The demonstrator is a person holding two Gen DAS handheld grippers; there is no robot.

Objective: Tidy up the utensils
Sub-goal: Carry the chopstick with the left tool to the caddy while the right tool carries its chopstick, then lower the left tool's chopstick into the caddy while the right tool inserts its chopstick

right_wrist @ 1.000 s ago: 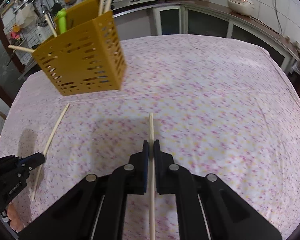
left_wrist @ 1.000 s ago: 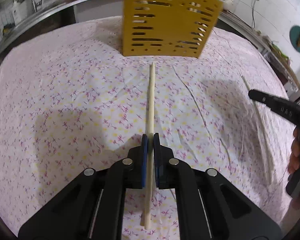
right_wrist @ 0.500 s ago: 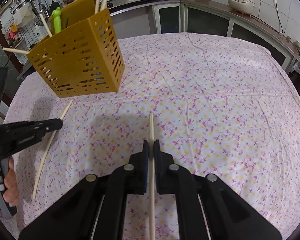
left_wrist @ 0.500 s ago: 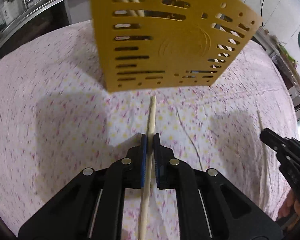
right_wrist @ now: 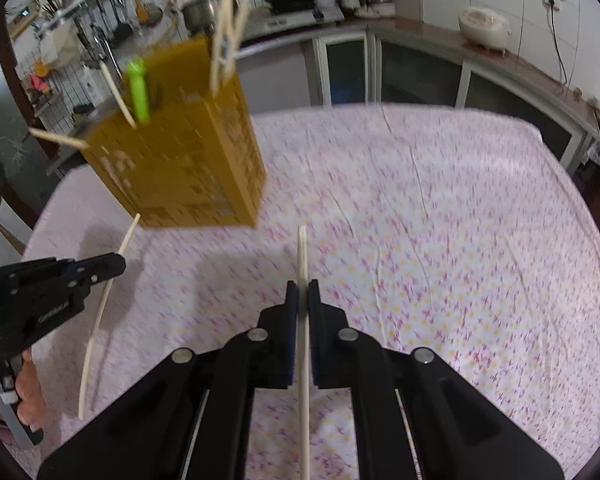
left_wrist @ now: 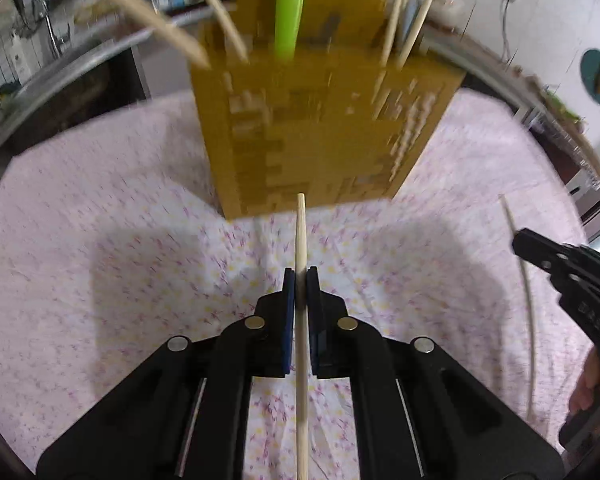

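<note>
Chopsticks, pale wooden, one clenched in each gripper, left (left_wrist: 298, 280) and right (right_wrist: 303, 292), near the slotted yellow plastic utensil holder (right_wrist: 180, 168) on the floral-clothed surface (right_wrist: 440, 240); lift tips clear above its rim, then drop in.

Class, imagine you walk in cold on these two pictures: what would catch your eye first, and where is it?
First, the yellow slotted utensil holder standing on the flowered tablecloth, with a bright green handle and pale sticks poking from its top. Next, each gripper clamps a chopstick: the left gripper aims its chopstick at the holder's base, the right gripper holds another.
</note>
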